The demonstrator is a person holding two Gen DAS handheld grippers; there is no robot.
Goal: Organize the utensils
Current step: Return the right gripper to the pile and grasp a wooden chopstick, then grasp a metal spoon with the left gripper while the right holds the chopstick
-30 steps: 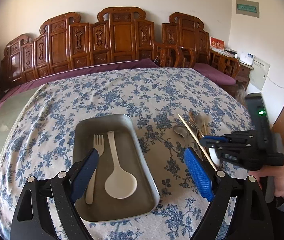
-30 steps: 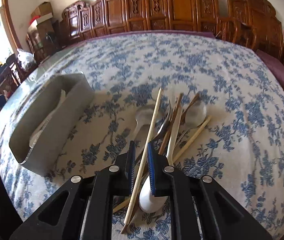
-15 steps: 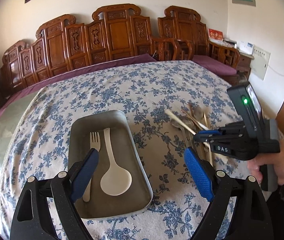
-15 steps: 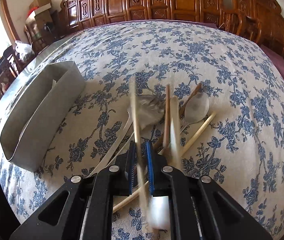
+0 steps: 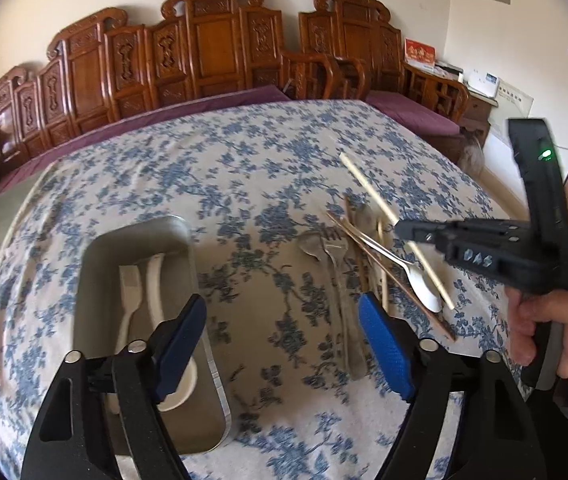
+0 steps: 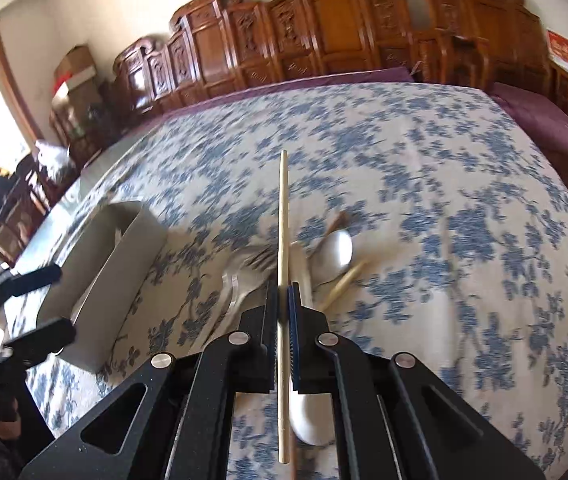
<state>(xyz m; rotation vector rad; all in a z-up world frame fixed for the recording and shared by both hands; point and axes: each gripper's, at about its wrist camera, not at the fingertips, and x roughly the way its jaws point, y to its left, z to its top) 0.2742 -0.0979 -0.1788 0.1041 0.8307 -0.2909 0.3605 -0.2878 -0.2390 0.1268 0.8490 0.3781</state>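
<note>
My right gripper [image 6: 282,304] is shut on a pale wooden chopstick [image 6: 283,216] and holds it lifted above the utensil pile [image 6: 308,264]. It also shows in the left wrist view [image 5: 404,229] with the chopstick [image 5: 368,184] slanting through it. The pile [image 5: 360,248] holds metal spoons, a fork, a white spoon and more chopsticks on the floral cloth. My left gripper [image 5: 284,344] is open and empty, hovering beside the metal tray [image 5: 95,256], which holds a white plastic fork [image 5: 129,300] and a white ladle spoon [image 5: 155,292].
The tray [image 6: 123,256] stands left of the pile in the right wrist view. The blue floral tablecloth [image 5: 223,168] covers a round table. Carved wooden chairs [image 5: 211,52] line the far wall.
My right gripper has lifted the chopstick out of the pile and risen. My left gripper has shifted right, so the tray sits further left in its view.
</note>
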